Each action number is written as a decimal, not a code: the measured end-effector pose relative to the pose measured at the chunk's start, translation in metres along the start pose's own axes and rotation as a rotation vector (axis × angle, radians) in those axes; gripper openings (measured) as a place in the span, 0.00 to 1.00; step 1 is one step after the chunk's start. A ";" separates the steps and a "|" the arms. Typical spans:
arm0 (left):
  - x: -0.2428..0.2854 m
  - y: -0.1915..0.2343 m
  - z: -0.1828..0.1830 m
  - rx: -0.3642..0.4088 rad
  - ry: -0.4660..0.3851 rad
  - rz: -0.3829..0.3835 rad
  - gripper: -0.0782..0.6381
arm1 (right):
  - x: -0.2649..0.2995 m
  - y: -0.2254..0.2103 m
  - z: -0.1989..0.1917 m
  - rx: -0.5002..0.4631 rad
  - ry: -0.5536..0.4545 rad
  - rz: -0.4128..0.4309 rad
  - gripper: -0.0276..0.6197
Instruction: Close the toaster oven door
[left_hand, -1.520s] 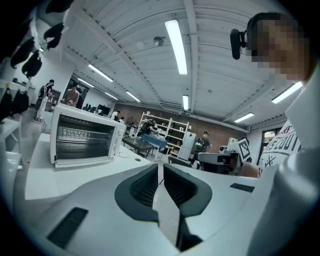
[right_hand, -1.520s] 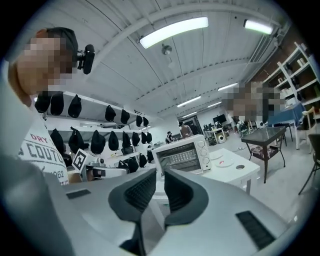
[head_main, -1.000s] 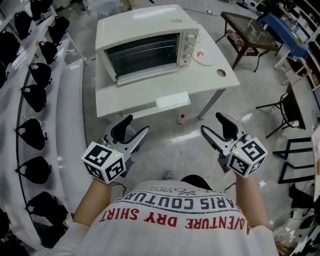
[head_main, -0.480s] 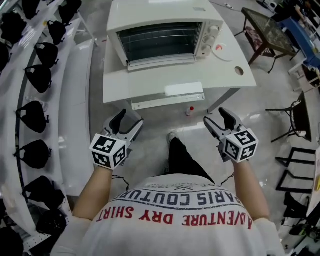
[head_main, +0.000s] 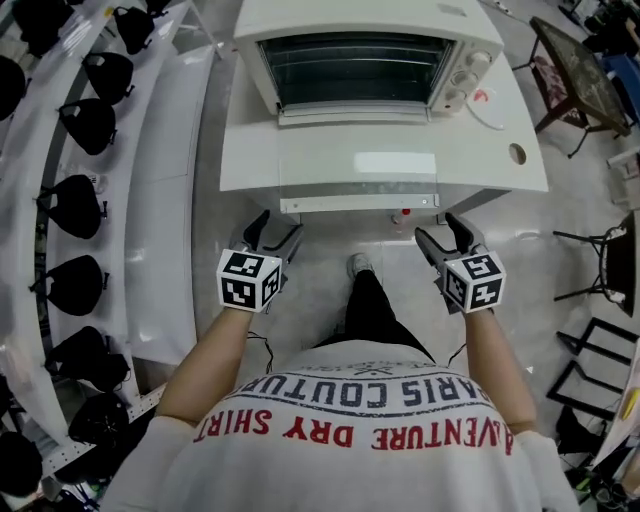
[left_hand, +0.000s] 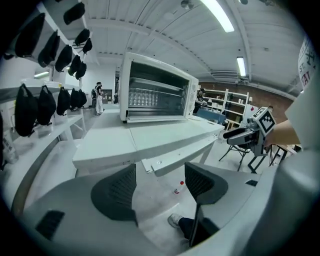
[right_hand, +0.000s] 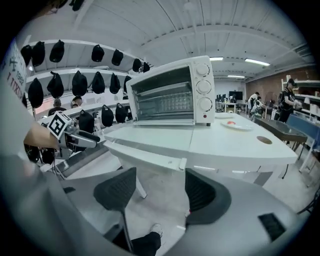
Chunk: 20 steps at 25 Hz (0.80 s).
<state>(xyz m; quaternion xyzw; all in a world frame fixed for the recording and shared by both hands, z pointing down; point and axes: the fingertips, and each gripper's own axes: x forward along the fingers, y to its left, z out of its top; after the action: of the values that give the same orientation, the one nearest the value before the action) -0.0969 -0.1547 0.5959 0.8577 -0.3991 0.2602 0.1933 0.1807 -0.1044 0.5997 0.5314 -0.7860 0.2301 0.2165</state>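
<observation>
Toaster oven (head_main: 370, 60) stands at the rear of the worktop (head_main: 245, 150). Its door (head_main: 360, 165) lies dropped flat, overhanging the front edge. Closure is judged not begun. The left tool (head_main: 278, 228) has just been opening its jaws; the right tool (head_main: 438, 228) is spread. Both are empty, near the door's front lip, not touching. Remaining: raise the door and shut it.

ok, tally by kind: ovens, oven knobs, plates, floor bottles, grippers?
oven: 1
knobs: 3
plate: 1
bottle: 1
grippers: 2 (left gripper, right gripper)
total: 8
</observation>
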 end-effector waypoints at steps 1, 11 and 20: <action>0.007 0.002 -0.005 -0.001 0.014 0.007 0.54 | 0.007 -0.003 -0.002 0.001 0.006 0.000 0.50; 0.049 0.017 -0.038 -0.066 0.070 0.014 0.54 | 0.052 -0.017 -0.023 0.042 0.074 0.010 0.49; 0.065 0.015 -0.023 -0.100 0.030 -0.019 0.40 | 0.067 -0.024 -0.017 0.073 0.055 0.014 0.36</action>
<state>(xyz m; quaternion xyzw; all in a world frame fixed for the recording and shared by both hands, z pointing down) -0.0800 -0.1897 0.6556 0.8468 -0.4004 0.2510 0.2442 0.1814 -0.1518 0.6557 0.5269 -0.7745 0.2746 0.2170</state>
